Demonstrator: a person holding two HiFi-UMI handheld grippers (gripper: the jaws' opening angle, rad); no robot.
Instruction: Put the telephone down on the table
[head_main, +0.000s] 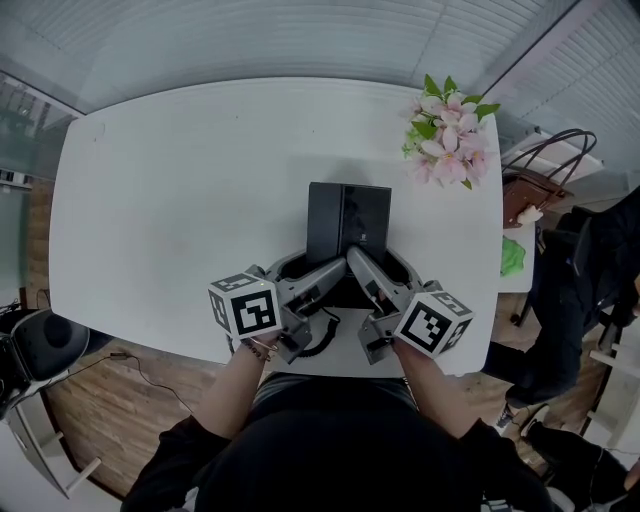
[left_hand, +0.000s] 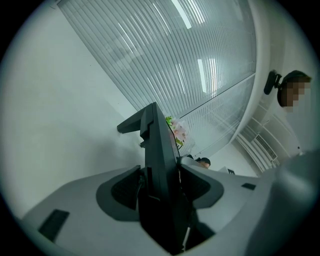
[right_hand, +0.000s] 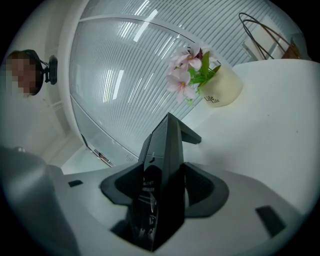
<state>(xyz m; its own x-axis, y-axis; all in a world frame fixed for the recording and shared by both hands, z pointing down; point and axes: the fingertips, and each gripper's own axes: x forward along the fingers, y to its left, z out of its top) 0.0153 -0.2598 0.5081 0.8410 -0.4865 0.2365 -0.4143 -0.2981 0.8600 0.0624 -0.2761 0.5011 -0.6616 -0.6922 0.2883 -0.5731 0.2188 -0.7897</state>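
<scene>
The black telephone (head_main: 347, 222) is a flat dark slab over the near middle of the white table (head_main: 170, 200), its near edge between my two grippers. My left gripper (head_main: 322, 270) grips the near left corner and my right gripper (head_main: 364, 268) the near right corner. In the left gripper view the telephone (left_hand: 159, 160) stands edge-on in the left gripper (left_hand: 160, 189), both pads against its sides. In the right gripper view it (right_hand: 167, 150) fills the right gripper (right_hand: 162, 192) the same way. Whether its far end touches the table I cannot tell.
A cream pot of pink flowers (head_main: 448, 135) stands at the table's far right corner, also seen as the pot (right_hand: 222, 87). A brown handbag (head_main: 545, 175) sits beyond the table's right edge, beside a person in dark clothes (head_main: 585, 290). A black cord (head_main: 320, 340) hangs under the grippers.
</scene>
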